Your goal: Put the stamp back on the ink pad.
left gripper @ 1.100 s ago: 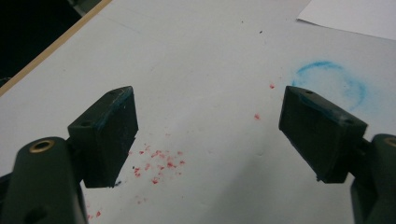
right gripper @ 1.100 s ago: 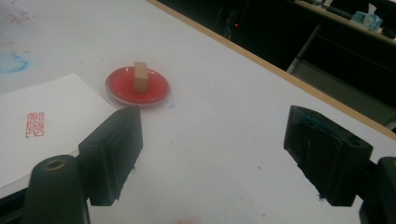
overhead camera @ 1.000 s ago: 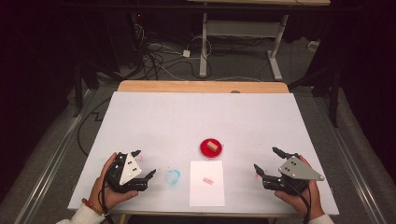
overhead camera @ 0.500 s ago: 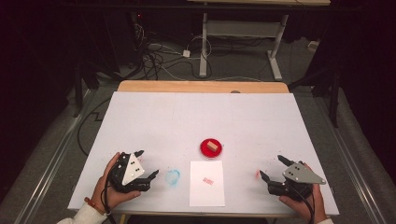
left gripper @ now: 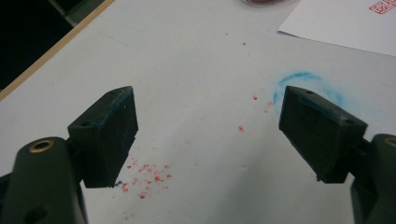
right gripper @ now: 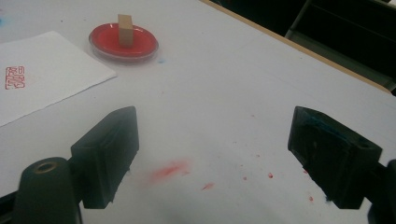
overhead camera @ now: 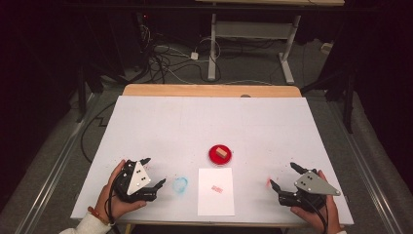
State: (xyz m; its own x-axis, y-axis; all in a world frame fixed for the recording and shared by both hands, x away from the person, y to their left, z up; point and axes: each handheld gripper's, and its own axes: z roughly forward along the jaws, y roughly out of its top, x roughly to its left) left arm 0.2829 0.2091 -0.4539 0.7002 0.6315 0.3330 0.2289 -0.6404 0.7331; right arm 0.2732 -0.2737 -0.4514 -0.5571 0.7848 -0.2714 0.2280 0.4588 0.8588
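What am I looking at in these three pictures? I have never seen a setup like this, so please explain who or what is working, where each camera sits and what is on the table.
No robot here: a person sits at a white table holding a hand-held two-jaw gripper in each hand. The high view looks down from above the person's side, with the left gripper at the left and the right gripper at the right. Each of the other two pictures comes from a camera riding on one gripper, looking along its two black jaws.

On the table lie a red ink pad with a small wooden stamp standing in it, and a sheet of paper bearing one red stamp print. A blue ring smudge and red ink specks mark the tabletop.

Both grippers stand open and hold nothing.
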